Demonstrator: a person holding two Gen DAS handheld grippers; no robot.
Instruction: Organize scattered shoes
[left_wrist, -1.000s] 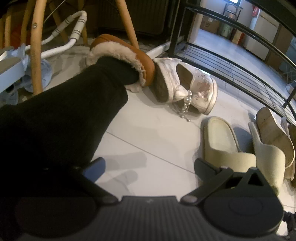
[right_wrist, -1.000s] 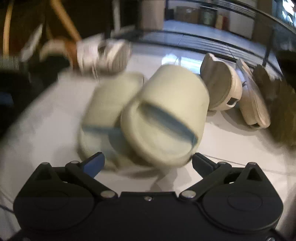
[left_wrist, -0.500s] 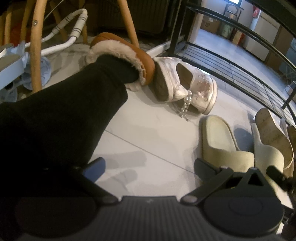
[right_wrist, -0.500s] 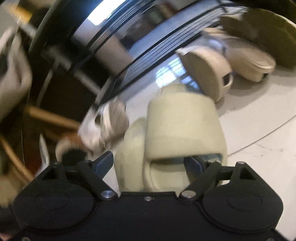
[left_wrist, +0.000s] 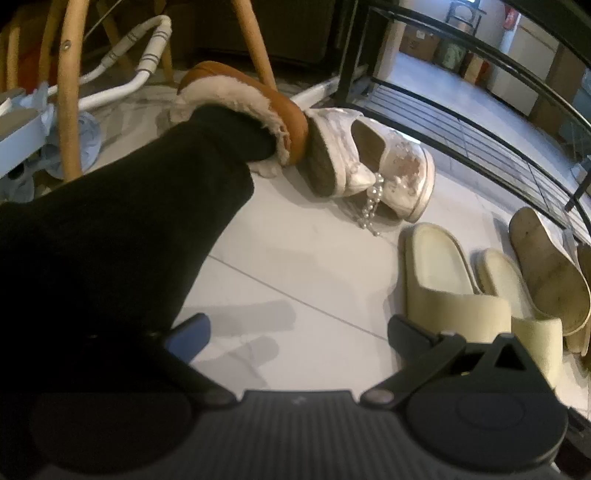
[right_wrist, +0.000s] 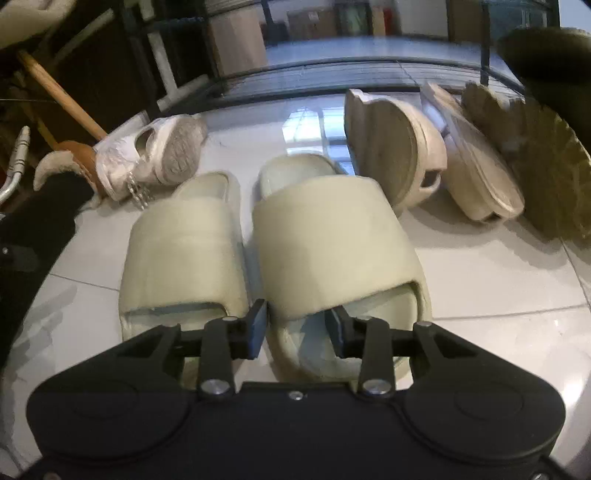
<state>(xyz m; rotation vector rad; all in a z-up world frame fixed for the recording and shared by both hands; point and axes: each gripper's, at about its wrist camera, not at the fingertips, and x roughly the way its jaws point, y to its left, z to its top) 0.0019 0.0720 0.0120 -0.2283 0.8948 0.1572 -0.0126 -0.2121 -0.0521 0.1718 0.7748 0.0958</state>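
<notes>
Now right gripper (right_wrist: 297, 328) fingers clamped on toe edge of right slide (right_wrist: 332, 240), which sits on floor (right_wrist: 498, 288) beside left slide (right_wrist: 184, 243). Left gripper (left_wrist: 295, 332) fingers apart, holding nothing, above floor.

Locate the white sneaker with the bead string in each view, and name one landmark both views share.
Left wrist: white sneaker lies upper centre, tipped against the fur-lined brown slipper.
Right wrist: white sneaker sits upper left, sole toward the camera.
Shared landmark: the pale slides, lower right in the left view, centre in the right.
</notes>
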